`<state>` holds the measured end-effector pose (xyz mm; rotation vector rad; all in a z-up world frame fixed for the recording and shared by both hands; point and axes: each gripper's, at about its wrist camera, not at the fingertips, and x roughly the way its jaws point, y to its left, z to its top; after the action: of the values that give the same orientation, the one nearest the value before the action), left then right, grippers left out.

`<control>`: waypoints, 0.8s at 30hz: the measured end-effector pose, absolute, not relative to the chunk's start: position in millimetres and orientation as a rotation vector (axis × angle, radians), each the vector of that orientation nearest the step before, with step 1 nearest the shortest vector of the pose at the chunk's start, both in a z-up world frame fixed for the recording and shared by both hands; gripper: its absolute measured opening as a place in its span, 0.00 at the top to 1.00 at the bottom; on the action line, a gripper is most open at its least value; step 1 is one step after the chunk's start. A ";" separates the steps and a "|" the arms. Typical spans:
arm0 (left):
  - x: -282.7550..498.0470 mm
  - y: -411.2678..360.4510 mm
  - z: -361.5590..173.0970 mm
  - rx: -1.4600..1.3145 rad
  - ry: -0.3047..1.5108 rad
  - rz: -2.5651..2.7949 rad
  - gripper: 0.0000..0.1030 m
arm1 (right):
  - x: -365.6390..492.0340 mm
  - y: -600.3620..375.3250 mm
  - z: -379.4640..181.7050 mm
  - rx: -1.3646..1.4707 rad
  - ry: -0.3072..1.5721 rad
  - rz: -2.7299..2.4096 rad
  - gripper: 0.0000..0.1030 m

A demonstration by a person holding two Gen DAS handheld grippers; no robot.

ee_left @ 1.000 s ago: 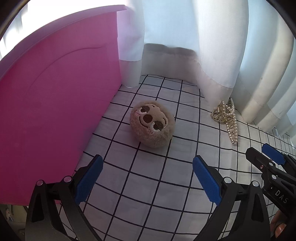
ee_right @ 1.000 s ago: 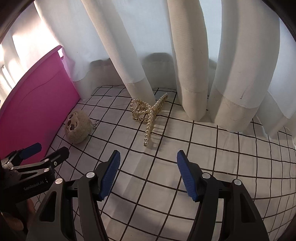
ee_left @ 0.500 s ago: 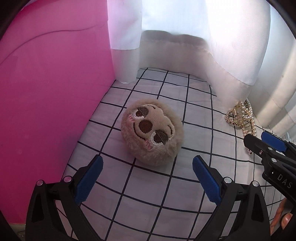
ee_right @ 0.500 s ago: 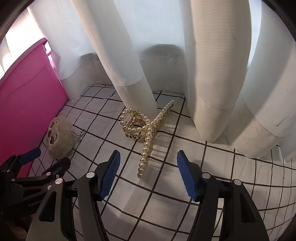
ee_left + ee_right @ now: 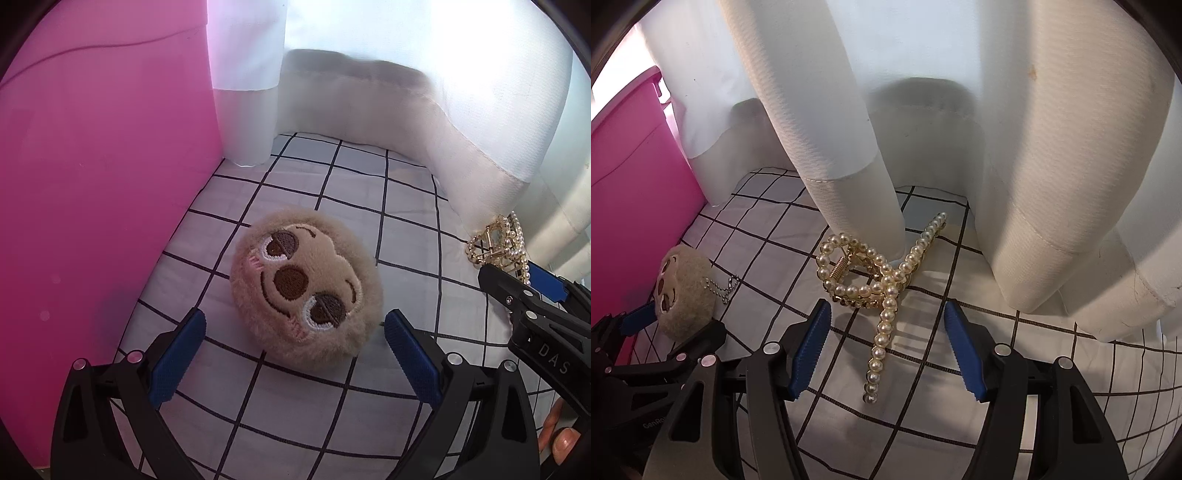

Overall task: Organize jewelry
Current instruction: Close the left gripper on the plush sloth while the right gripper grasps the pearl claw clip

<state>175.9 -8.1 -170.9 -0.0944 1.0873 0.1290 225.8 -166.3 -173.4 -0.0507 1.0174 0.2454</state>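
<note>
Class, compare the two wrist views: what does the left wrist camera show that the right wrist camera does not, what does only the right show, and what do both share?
Only the left wrist view shows the plush toy's embroidered face head-on and fingertips at the lower right edge.

Only the right wrist view shows the whole pearl hair clip, its long arm stretched over the cloth, and the toy's ball chain.

Both show the plush toy, the clip, the pink bin, the white curtain, the checked cloth, and the open left gripper and right gripper.
</note>
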 end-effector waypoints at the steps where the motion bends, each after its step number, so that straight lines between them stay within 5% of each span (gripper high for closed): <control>1: 177.8 -7.4 -172.0 -0.095 1.088 0.130 0.07 | 227.4 -165.5 -173.6 -0.054 1.016 0.244 0.41; 24: 220.9 -4.8 -180.7 -0.113 1.063 0.129 0.07 | 245.0 -137.3 -183.7 -0.125 0.964 0.230 0.41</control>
<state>220.9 -4.8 -180.7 -0.1134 1.0630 0.1289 245.0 -137.3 -183.7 -0.1245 0.9639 0.2305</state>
